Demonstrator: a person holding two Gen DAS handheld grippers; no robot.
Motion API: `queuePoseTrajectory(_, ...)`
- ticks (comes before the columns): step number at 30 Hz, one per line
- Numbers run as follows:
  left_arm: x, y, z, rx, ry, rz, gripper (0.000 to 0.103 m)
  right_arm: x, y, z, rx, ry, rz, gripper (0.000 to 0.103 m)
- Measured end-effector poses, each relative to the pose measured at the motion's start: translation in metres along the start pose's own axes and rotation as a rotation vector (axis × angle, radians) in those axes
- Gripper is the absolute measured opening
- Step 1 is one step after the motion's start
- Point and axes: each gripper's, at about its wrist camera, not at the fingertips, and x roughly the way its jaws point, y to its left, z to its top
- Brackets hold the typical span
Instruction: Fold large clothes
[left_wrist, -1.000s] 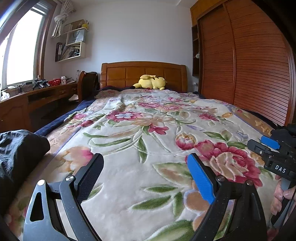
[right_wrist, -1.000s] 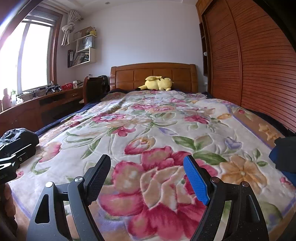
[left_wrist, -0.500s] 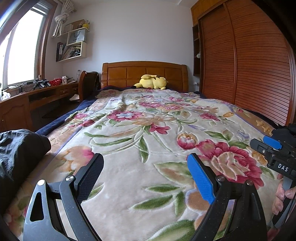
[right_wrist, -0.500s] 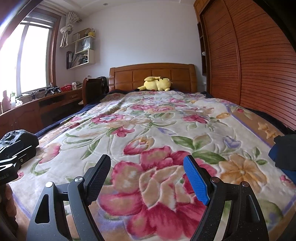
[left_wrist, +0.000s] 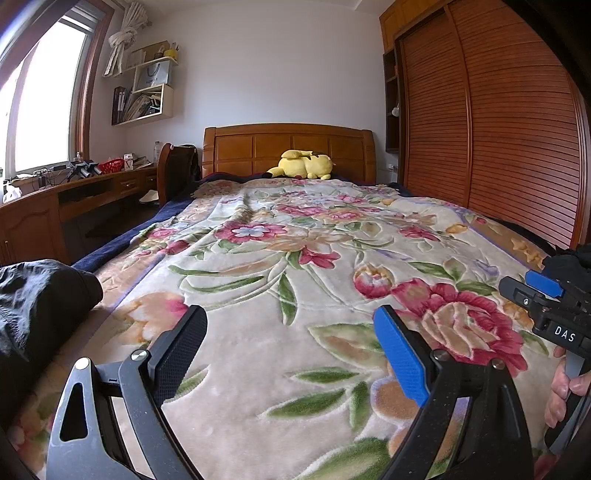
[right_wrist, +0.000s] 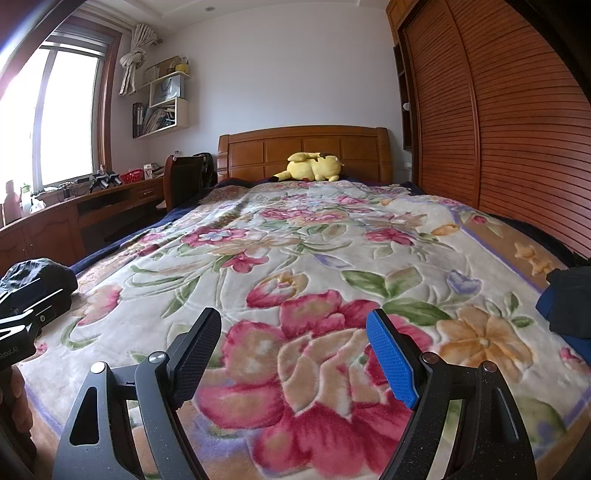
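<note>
In the left wrist view the left gripper (left_wrist: 290, 343) hangs wide open and empty over the floral blanket (left_wrist: 295, 280); a dark garment (left_wrist: 40, 299) lies bunched at the bed's left edge, half cut off by the frame. It looks soft and limp, probably light, best pinched at a hem or corner. In the right wrist view the right gripper (right_wrist: 293, 343) also gapes empty, and a dark blue cloth (right_wrist: 569, 306) at the right edge is mostly cropped.
</note>
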Motion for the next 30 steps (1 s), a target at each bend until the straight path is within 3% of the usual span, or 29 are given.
queuePoseTrajectory(30, -0.0005, -0.0009, -0.0004, 0.003, -0.003, 0.002, 0.092, 0.0049, 0.0000, 0.0004, 0.002, -0.004, 0.005, 0.082)
